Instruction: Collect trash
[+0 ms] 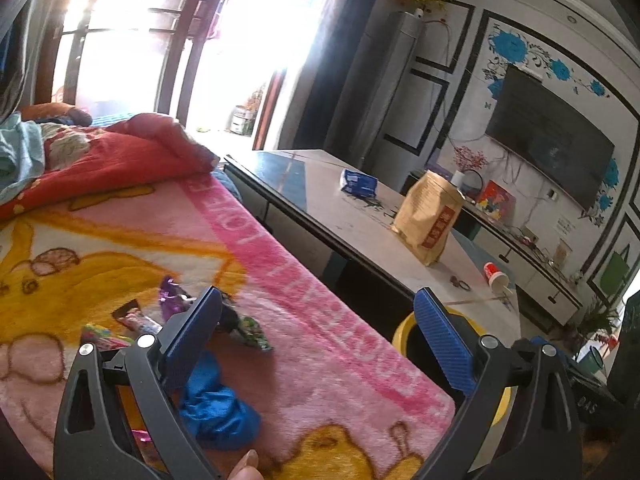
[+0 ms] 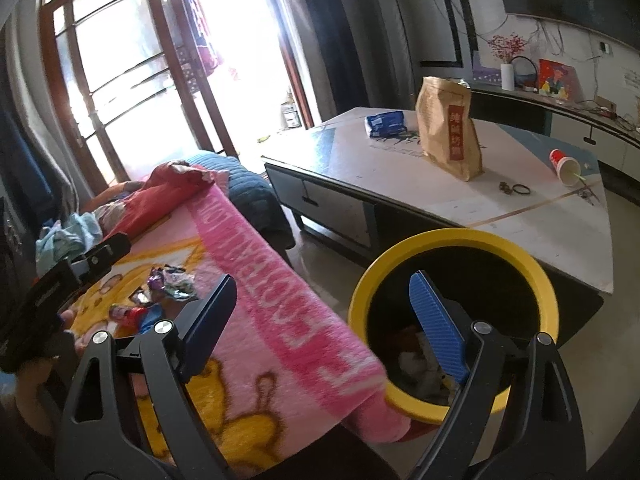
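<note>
Living room, bright window behind, pink-and-yellow blanket (image 1: pixel 304 320) over a bed or sofa, low coffee-table surface (image 1: pixel 360 224) to the right.

Left wrist view: left gripper (image 1: pixel 316 336) hovers low over the blanket's near edge, jaws spread wide, nothing between them. Candy wrappers (image 1: pixel 176 300) lie scattered on the blanket just behind the left finger; roughly four visible, some partly hidden by the finger. One crumpled blue piece (image 1: pixel 218 404) lies nearer the camera, between the fingers. Yellow-rimmed trash bin (image 1: pixel 404 332) sits off the blanket's right edge, mostly hidden by the right finger. On the surface: one brown paper bag (image 1: pixel 428 216) upright, one blue packet (image 1: pixel 358 182) toward the far edge, one red cup (image 1: pixel 496 276) tipped on its side near the right edge.

Right wrist view: right gripper (image 2: pixel 324 316) is held above the gap between blanket edge and bin (image 2: pixel 452 240), right finger over the bin's mouth, jaws spread, empty. Bin holds some trash at the bottom. Left gripper body (image 2: pixel 60 280) shows at the left, over the blanket, near the wrappers (image 2: pixel 168 284). Same bag (image 2: pixel 448 128), packet (image 2: pixel 384 122) and cup (image 2: pixel 564 166) on the surface (image 2: pixel 540 232).
</note>
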{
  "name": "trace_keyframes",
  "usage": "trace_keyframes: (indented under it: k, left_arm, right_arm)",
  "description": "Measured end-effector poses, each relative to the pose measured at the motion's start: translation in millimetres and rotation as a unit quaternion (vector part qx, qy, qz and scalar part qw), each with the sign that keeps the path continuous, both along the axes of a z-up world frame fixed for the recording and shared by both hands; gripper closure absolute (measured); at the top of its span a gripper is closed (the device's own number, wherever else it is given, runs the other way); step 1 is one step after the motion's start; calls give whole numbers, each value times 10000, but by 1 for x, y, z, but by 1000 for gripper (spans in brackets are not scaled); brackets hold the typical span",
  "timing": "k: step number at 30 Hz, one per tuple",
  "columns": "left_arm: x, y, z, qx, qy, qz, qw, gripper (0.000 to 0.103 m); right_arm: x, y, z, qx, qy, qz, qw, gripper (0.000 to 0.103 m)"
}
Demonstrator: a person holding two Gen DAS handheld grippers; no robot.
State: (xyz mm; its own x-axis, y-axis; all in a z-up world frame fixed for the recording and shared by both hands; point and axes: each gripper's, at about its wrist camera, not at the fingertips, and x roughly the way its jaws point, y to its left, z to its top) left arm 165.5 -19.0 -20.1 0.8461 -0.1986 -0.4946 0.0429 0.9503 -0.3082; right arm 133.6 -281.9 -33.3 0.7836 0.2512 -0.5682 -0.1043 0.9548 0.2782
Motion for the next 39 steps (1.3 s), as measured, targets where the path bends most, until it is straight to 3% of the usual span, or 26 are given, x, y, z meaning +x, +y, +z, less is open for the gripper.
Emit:
trace_keyframes:
  k: [21,29,39]
  left_arm:
    - [0,101,-18,-82,373,1049,9937,9]
    - [9,135,-36,-281,761,1216,9893,10]
    - [37,160,-60,-705,1307,936,9845,47]
  right_arm:
    - [-1,92,-15,-177,246,1096,9935,23]
    - [1,126,-23,-224,356,1441,9887,23]
    - [11,163,-35,-341,481,1755,9827,23]
